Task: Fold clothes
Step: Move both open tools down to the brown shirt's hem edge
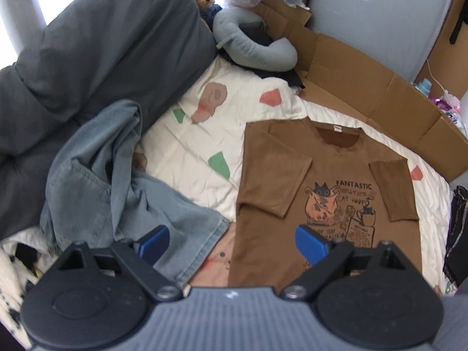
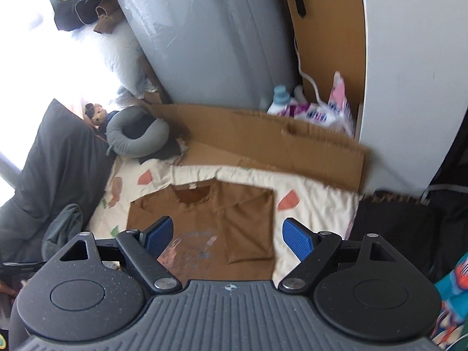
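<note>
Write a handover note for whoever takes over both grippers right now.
Left hand-held gripper: open, empty, over the brown T-shirt's hem.
Right hand-held gripper: open, empty, above the shirt.
Shirt lies print-up on the patterned sheet, both sleeves folded inward.
Left to do: fold the body. The grey-blue jeans beside it are still crumpled.

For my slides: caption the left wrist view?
Open left gripper hovers over brown T-shirt, sleeves folded in, beside jeans.

Brown cat-print T-shirt (image 1: 327,181) on cream, colour-patched quilt (image 1: 193,143).
</note>
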Motion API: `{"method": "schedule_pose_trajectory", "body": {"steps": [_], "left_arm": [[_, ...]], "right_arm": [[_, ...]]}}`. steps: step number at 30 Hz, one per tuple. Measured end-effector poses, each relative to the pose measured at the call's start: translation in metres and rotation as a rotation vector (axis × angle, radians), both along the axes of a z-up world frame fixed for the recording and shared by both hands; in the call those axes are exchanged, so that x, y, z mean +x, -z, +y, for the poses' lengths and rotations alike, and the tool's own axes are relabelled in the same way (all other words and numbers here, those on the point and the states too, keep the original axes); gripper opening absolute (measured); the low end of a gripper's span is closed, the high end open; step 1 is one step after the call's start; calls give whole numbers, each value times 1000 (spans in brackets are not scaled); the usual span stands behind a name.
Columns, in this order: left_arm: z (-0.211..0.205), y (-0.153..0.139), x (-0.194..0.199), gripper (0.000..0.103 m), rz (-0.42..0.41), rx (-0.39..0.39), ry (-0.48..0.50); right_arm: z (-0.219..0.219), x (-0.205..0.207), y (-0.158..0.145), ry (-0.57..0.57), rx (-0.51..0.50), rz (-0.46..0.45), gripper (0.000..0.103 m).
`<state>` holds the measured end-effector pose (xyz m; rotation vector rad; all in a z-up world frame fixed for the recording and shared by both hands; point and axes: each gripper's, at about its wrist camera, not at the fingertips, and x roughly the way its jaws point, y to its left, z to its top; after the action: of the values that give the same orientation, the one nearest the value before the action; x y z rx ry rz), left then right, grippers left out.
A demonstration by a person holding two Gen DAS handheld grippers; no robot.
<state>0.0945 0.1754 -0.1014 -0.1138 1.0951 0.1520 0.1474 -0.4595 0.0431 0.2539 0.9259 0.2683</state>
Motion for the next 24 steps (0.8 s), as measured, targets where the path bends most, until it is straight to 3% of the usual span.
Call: {"method": "schedule_pose_trajectory", "body": {"steps": [12, 19, 24], "left_arm": [[20, 56, -50, 94, 51, -21, -71], [34, 92, -70, 94, 76, -48, -163], [32, 117, -77, 94, 133, -57, -157]], "right_arm": [[-6, -70, 109, 13, 9, 53, 86], [-13, -97, 177, 41, 0, 88, 86], [-20, -119, 226, 56, -4, 120, 86]]}}
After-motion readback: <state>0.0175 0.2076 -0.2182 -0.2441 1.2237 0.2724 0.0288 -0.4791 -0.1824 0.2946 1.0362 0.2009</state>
